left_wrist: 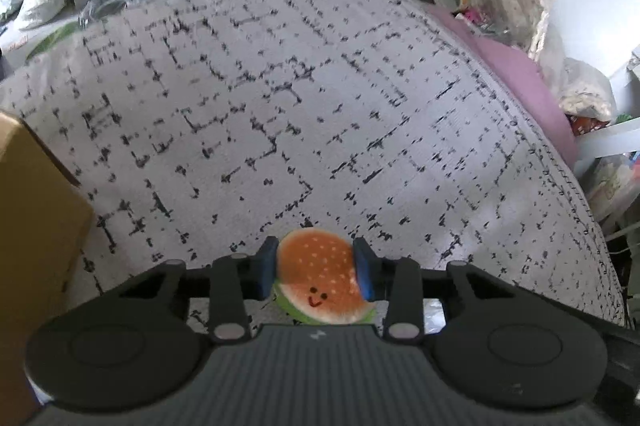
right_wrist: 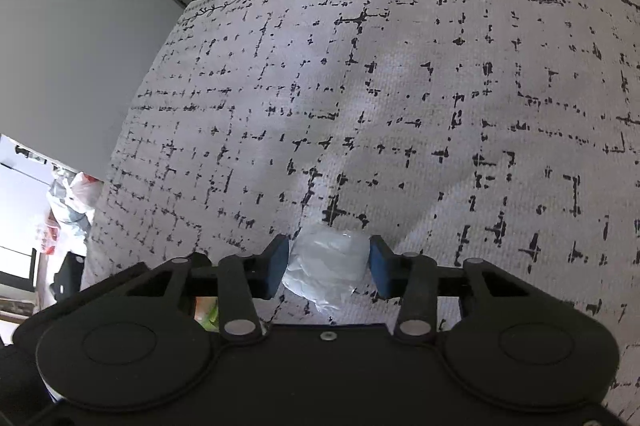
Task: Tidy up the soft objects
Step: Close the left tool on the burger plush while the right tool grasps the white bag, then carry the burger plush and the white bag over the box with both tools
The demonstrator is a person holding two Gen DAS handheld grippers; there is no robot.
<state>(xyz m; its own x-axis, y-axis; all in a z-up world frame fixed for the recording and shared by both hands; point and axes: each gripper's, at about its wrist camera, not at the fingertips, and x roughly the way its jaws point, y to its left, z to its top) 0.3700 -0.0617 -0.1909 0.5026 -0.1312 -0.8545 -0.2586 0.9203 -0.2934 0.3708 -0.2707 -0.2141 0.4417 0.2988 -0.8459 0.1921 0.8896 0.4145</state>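
Left gripper (left_wrist: 316, 268): jaws clamping burger plush (left_wrist: 320, 280) dead between pads, bun facing up. Right gripper (right_wrist: 329, 264): jaws pinching crumpled plastic wad (right_wrist: 326, 266), likewise centred, both over bed cover (left_wrist: 320, 106).

Left gripper (left_wrist: 316, 268) jaws clamp burger plush (left_wrist: 320, 280).

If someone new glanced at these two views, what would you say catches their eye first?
Probably the smiling burger plush, bright orange and green, pinched between the blue pads of the left gripper low in the left view. Next, the crumpled white wad clamped in the right gripper, low in the right view. Behind both spreads the grey blanket with its broken black grid.
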